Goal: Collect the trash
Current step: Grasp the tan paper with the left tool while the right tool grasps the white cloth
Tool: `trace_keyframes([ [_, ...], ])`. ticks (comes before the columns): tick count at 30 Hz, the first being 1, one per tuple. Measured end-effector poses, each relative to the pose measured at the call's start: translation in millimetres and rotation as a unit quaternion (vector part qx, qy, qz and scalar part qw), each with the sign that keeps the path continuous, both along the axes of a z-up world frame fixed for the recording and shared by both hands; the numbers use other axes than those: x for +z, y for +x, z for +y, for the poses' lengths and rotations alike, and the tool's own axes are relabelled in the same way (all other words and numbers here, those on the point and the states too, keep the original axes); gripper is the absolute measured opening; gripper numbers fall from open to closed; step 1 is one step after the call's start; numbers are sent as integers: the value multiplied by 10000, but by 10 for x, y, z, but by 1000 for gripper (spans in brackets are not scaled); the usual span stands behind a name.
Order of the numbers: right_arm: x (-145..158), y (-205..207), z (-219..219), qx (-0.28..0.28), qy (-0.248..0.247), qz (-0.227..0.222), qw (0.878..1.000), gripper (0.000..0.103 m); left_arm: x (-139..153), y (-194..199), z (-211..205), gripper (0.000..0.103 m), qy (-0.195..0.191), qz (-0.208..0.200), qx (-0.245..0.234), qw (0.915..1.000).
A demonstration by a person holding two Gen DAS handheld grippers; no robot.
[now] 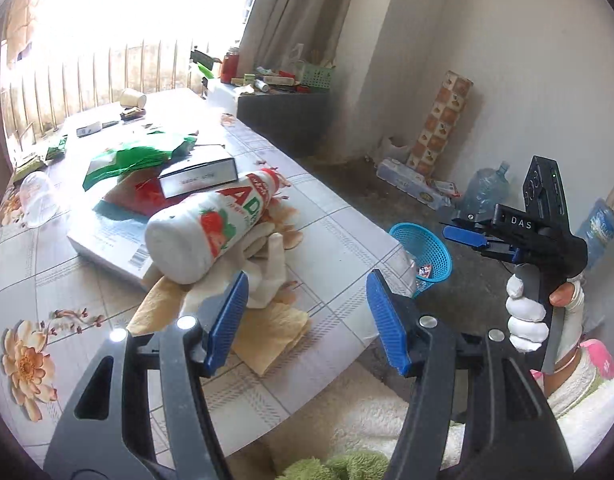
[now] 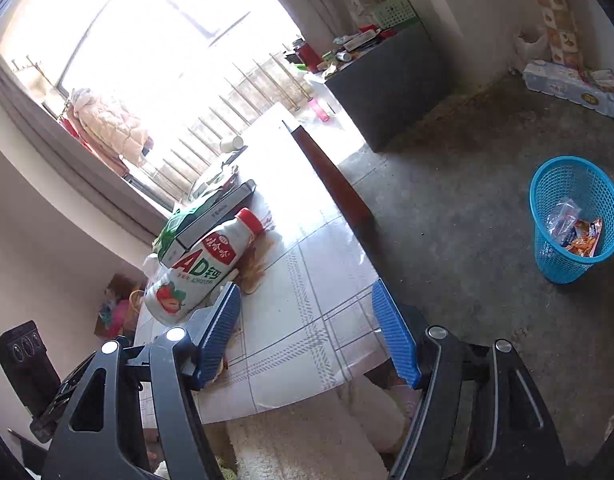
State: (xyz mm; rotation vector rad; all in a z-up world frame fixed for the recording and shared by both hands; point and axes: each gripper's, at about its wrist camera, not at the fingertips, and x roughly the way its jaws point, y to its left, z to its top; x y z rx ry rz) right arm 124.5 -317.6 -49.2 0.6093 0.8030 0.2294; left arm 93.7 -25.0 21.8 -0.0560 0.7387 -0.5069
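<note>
Both claws hang over the near end of the table (image 1: 327, 216), and neither has anything in it. The left gripper (image 1: 307, 316) stands released, blue pads apart, with only tablecloth and the table's near edge showing between them. The right gripper (image 2: 307, 332) is likewise let go, its pads spread above the near corner of the table, nothing touching them. From the left view the right gripper is seen off the table's right edge, out over the floor, held in a white-gloved hand (image 1: 527, 312).

Close to the near edge lies a white bottle (image 1: 215, 228) with a red cap and strawberry label, on its side, cap pointing toward the far end. It rests on crumpled cloths (image 1: 267, 280), and beside it a tan napkin (image 1: 275, 328) reaches toward the near edge. Behind the bottle sits a flat box (image 1: 107, 244), with a red wrapper (image 1: 135, 196), a dark-edged box (image 1: 199, 176) and a green packet (image 1: 135, 156) stacked on it. A clear cup (image 1: 37, 200) is tipped over by the table's left edge, and a paper cup (image 1: 133, 98) lies near the far end among small scraps.

On the floor, off the table's right edge, stands a blue basket (image 2: 575, 220). Some wrappers (image 2: 579, 232) are in it already. A water jug (image 1: 485, 188) sits by the wall beyond.
</note>
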Motion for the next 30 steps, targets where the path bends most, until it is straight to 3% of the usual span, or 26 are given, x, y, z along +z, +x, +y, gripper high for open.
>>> trace_keyframes([
  [4, 82, 121, 639, 885, -230, -8, 9958, 67, -191, 53, 495, 58, -303, 253, 697, 9968],
  [9, 121, 204, 1297, 1701, -707, -45, 9829, 67, -422, 252, 686, 57, -447, 518, 999, 9926],
  [12, 95, 279, 1557, 1889, -1094, -39, 9759, 67, -601, 323, 677, 55, -420, 644, 1041, 9916],
  [17, 15, 467, 1931, 2205, -1362, 16, 9658, 67, -783, 421, 699, 38, -558, 950, 952, 9893],
  [24, -151, 602, 2257, 2541, -2065, 89, 9448, 67, -856, 394, 798, 36, -575, 988, 1018, 9882],
  [25, -173, 609, 2264, 2536, -2113, 111, 9439, 65, -870, 410, 804, 36, -574, 1011, 1026, 9879],
  [30, -204, 630, 2297, 2540, -2018, 185, 9457, 31, -909, 420, 832, 36, -533, 1062, 1046, 9874],
])
